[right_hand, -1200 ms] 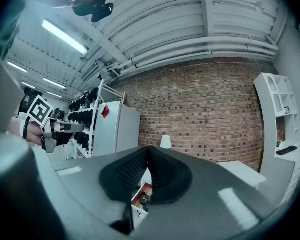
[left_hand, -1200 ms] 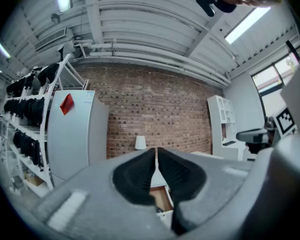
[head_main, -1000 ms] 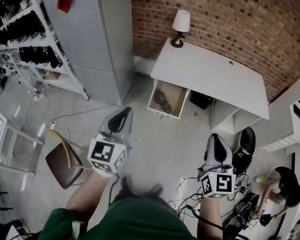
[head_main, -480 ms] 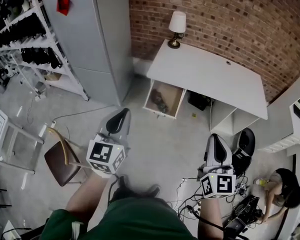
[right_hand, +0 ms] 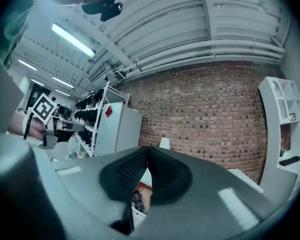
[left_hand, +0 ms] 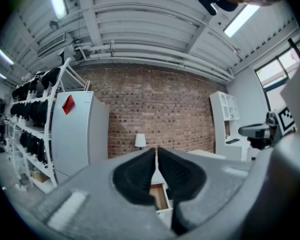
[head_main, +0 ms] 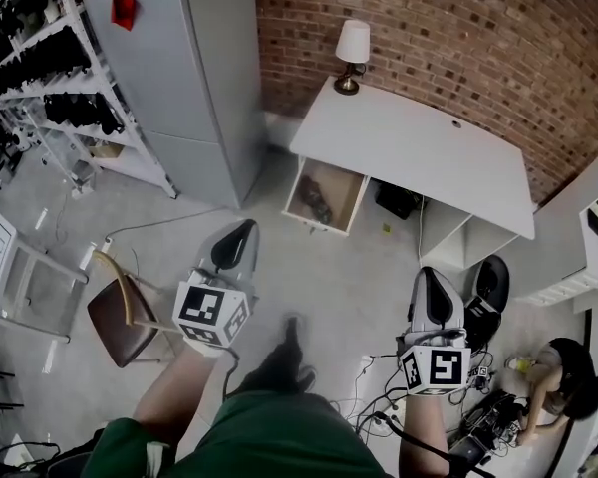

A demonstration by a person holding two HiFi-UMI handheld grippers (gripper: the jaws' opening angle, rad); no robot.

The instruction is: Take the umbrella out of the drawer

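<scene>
Change: against 1 second ago, a leg [head_main: 284,352] swings forward over the floor [head_main: 319,277] where 2 shoes stood side by side. The tabletop [head_main: 419,152] and its drawer [head_main: 347,182] sit slightly further left in the head view. The person is walking toward them.
Left tool [head_main: 237,239]: jaws closed flat against each other with nothing between them. It is held level and aimed toward the drawer, in the same spot of the head view as before.
Right tool [head_main: 434,282]: jaws likewise pressed together and empty. It is level, and its place in the head view is unchanged.
Umbrella [head_main: 319,205]: a dark bundle lying inside the drawer, untouched and well apart from both tools.
Drawer: already pulled open, sticking out from under the tabletop's near edge by its left corner, with the wooden inside showing. A lamp [head_main: 352,53] stands on the tabletop's far left corner beyond it.
Gripper views: the left gripper view shows the open drawer just below the closed jaw tips. The right gripper view shows a dark shape in it, probably the umbrella.
Meaning for the task: only the approach has advanced. No pulling step seems needed, since the drawer stands open. Reach and grasp are not yet begun.
Next need: close the remaining gap, then open 1 tool before it goes down over the bundle.
</scene>
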